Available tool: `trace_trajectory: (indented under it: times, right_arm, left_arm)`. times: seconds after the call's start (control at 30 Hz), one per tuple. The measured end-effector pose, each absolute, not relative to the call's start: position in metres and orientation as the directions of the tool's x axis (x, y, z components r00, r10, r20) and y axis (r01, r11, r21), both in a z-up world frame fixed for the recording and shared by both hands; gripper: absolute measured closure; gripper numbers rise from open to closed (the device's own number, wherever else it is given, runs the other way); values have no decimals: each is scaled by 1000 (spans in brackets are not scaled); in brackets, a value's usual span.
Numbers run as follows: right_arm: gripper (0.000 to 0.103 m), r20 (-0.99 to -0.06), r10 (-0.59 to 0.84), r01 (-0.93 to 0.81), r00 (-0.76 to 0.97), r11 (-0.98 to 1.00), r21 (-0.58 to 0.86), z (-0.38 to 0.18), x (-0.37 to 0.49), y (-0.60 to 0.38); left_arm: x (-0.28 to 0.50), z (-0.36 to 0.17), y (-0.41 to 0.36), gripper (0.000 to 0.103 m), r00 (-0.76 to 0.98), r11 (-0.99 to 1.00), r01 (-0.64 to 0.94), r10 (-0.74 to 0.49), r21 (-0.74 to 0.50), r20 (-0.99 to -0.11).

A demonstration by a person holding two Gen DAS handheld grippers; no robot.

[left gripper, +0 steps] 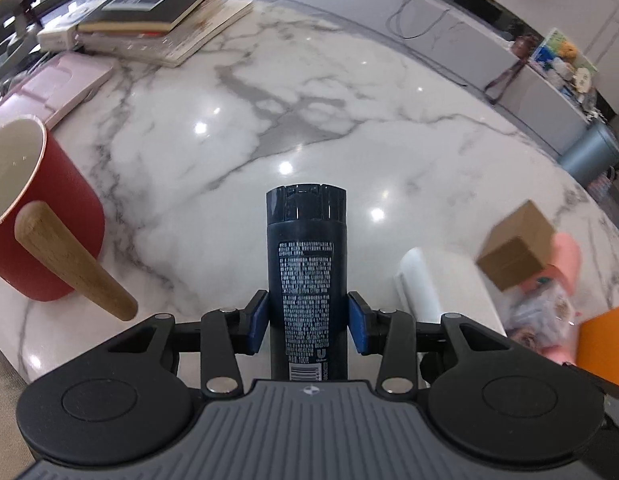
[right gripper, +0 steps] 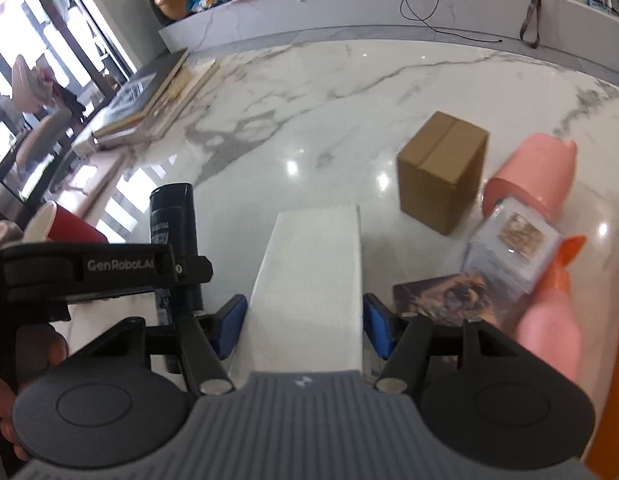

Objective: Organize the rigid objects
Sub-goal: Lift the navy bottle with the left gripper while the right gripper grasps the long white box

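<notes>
My left gripper is shut on a dark blue bottle with white print, held upright over the marble table. The bottle also shows in the right wrist view, with the left gripper body in front of it. My right gripper is shut on a white rectangular block, blue pads against both its sides. The block shows blurred in the left wrist view.
A red mug with a wooden handle stands at left. A cardboard box, a pink cup on its side, clear cases with pictures and an orange thing lie right. Stacked books lie at the back left.
</notes>
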State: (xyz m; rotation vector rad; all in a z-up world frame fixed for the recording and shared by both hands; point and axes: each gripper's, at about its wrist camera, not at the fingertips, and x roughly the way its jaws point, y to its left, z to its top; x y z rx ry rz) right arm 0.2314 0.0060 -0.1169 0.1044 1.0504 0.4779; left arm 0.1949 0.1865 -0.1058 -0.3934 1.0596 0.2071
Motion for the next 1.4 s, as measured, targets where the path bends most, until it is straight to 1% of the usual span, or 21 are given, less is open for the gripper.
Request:
trace_trajectory:
  times: [0.13, 0.2, 0.3, 0.47, 0.63, 0.77, 0.87, 0.97, 1.07, 1.17, 1.2, 1.23, 1.27, 1.3, 1.33, 1.4]
  right_arm:
    - [41, -823, 423, -301, 379, 897, 323, -112, 224, -7]
    - [41, -843, 406, -312, 354, 901, 303, -110, 215, -12]
    - [41, -847, 411, -319, 336, 896, 309, -102, 200, -23]
    - [42, -849, 419, -315, 322, 893, 322, -90, 172, -48]
    - [42, -864, 413, -312, 287, 894, 323, -95, 153, -58]
    - [42, -866, 434, -273, 248, 889, 368, -113, 153, -60]
    - [42, -852, 462, -257, 247, 879, 402, -118, 154, -62]
    - [42, -856, 452, -258, 251, 884, 391, -118, 156, -57]
    - [39, -871, 410, -290, 272, 898, 332, -116, 155, -43]
    - [30, -878, 379, -330, 293, 902, 279, -117, 154, -30]
    - [29, -878, 369, -333, 305, 905, 265, -117, 154, -27]
    - [29, -879, 359, -337, 315, 908, 250, -117, 155, -24]
    - [32, -881, 345, -341, 323, 911, 232, -118, 156, -22]
    - [40, -884, 328, -347, 332, 915, 209, -119, 157, -20]
    - [42, -885, 316, -354, 343, 916, 189, -119, 157, -18]
    - [42, -878, 326, -354, 351, 914, 198, -120, 158, -21]
  left_arm:
    - [188, -93, 172, 56, 487, 924, -311, -45, -221, -872]
    - [183, -91, 166, 56, 472, 926, -304, -59, -226, -880]
    - [176, -93, 155, 56, 441, 927, -288, -94, -240, -892]
    - [160, -94, 131, 56, 405, 923, -235, -192, -305, -894]
    - [147, -98, 113, 56, 395, 932, -217, -188, -290, -899]
    - [141, -97, 108, 56, 398, 939, -207, -177, -276, -900]
    - [139, -99, 106, 56, 387, 938, -215, -174, -272, -906]
    - [138, -103, 107, 56, 373, 936, -222, -178, -274, -910]
    - [139, -105, 106, 56, 367, 936, -228, -171, -267, -914]
    - [138, -106, 110, 57, 371, 927, -252, -173, -278, -912]
    - [137, -105, 111, 57, 376, 923, -262, -171, -281, -911]
    - [136, -105, 111, 57, 377, 923, -268, -165, -277, -911]
    - [136, -106, 112, 57, 376, 921, -279, -154, -270, -914]
    - [136, -106, 112, 57, 376, 920, -287, -147, -266, -915]
    - [137, -106, 112, 57, 377, 919, -291, -146, -267, -915]
    - [137, -106, 112, 57, 379, 914, -289, -163, -284, -911]
